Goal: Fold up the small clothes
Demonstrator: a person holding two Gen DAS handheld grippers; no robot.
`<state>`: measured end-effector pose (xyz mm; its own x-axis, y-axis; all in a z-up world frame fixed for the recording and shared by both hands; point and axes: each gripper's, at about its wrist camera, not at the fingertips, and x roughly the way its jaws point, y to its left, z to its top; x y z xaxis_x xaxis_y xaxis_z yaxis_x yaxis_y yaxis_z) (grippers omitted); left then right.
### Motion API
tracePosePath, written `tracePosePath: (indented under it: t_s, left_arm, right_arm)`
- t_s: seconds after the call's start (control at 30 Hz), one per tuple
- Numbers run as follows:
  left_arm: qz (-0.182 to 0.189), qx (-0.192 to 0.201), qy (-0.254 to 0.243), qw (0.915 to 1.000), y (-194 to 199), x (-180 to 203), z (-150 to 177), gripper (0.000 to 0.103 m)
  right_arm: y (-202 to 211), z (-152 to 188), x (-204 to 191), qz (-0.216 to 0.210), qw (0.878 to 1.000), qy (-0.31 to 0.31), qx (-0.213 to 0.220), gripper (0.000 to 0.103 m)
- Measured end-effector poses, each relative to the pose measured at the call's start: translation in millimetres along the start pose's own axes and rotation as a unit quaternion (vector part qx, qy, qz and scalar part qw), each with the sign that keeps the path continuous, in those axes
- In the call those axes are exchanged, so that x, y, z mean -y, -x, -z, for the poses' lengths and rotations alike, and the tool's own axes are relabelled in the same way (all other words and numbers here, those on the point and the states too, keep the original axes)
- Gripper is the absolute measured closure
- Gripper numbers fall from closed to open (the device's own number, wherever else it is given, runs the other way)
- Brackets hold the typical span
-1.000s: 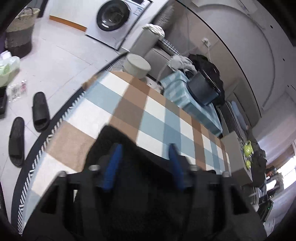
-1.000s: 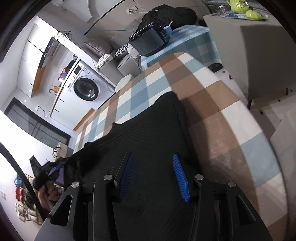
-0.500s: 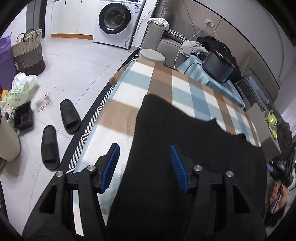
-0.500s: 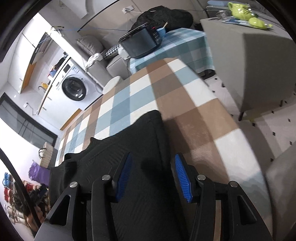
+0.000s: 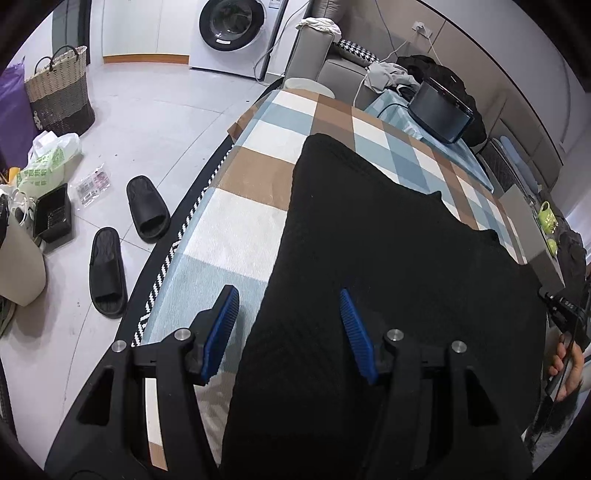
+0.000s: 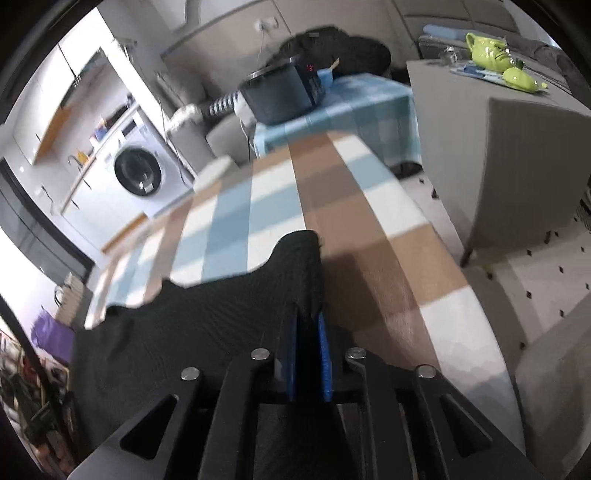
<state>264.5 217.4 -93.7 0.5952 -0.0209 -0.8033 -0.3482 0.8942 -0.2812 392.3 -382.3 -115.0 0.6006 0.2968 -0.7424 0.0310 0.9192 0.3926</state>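
A black knitted garment [image 5: 388, 240] lies spread on a checked blue, brown and white blanket [image 5: 251, 218]. My left gripper [image 5: 288, 295] hovers open over the garment's left edge. One blue pad is over the blanket and the other over the cloth, and neither touches it. In the right wrist view the garment [image 6: 221, 314] runs off to the left. My right gripper [image 6: 308, 317] is at its right edge, jaws closing, with a fold of black cloth pinched between the blue pads.
Two black slippers [image 5: 147, 206] and a woven basket [image 5: 61, 88] are on the floor to the left. A washing machine [image 5: 229, 29] stands at the back. A grey side table [image 6: 517, 147] stands right of the blanket. A black appliance [image 5: 439, 110] sits beyond it.
The left gripper has drawn back towards the garment's left edge, still open. The right gripper's jaws have come together on the garment's right edge.
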Motion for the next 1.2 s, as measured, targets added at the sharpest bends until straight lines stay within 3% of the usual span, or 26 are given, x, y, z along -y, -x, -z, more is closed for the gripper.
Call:
tracePosePath:
  t_s: [0.07,0.13,0.3,0.43,0.53,0.77,0.8,0.83,0.87,0.9,0.93,1.07,1.13,1.2]
  left_arm:
    - [-0.003,0.0,-0.005,1.0,3.3,1.4,3.1,0.049]
    - [-0.004,-0.004,-0.007,1.0,7.1,2.4,7.2,0.049]
    - [0.006,0.003,-0.018,0.9998,31.3,5.1,33.0,0.049]
    - [0.01,-0.005,-0.015,0.9998,47.7,3.7,62.1,0.049]
    - [0.007,-0.01,-0.012,0.9998,55.1,4.1,81.8,0.049]
    - [0.013,-0.014,0.0,0.9998,67.0,5.9,107.8,0.049]
    - [0.01,-0.012,-0.003,0.9999,69.0,6.5,111.1,0.049]
    - [0.005,-0.01,-0.006,0.9999,72.0,7.6,114.7,0.049]
    - [0.002,-0.009,-0.008,0.9999,73.8,8.1,117.1,0.049]
    - [0.0,-0.008,-0.009,0.9999,76.6,8.1,120.7,0.049]
    - [-0.001,-0.008,-0.009,0.9999,78.8,7.7,123.7,0.049]
    - [-0.005,-0.01,-0.008,0.9999,84.7,3.1,127.3,0.049]
    - [-0.004,-0.007,-0.004,1.0,89.0,1.2,128.9,0.049]
    - [-0.005,-0.006,-0.002,1.0,91.2,0.3,129.0,0.049]
  right_arm:
    - [17.3,8.5,1.1,-0.013,1.0,-0.003,0.007,0.071]
    - [36.4,23.0,3.3,-0.03,0.999,-0.008,0.017,0.067]
    - [80.3,77.0,7.5,-0.032,0.999,-0.006,0.002,0.064]
    - [111.6,130.1,27.6,-0.046,0.998,-0.04,-0.006,0.053]
    - [124.6,159.6,39.6,-0.047,0.997,-0.055,-0.005,0.053]
    - [114.4,173.2,32.2,-0.053,0.997,-0.045,-0.023,0.054]
    - [109.5,173.6,28.0,-0.043,0.998,-0.039,-0.026,0.054]
    - [109.3,174.4,26.1,-0.042,0.998,-0.034,-0.022,0.061]
    - [108.3,174.5,23.8,-0.043,0.998,-0.031,-0.019,0.076]
    - [106.8,174.0,20.2,-0.044,0.998,-0.026,-0.019,0.081]
    - [106.7,171.9,18.2,-0.045,0.999,-0.022,-0.012,0.093]
    - [131.0,170.8,11.8,-0.076,0.996,-0.005,0.056,0.098]
    - [131.3,170.6,17.7,-0.028,0.998,-0.003,0.047,0.098]
    - [123.7,172.7,26.2,-0.009,1.0,-0.014,0.024,0.098]
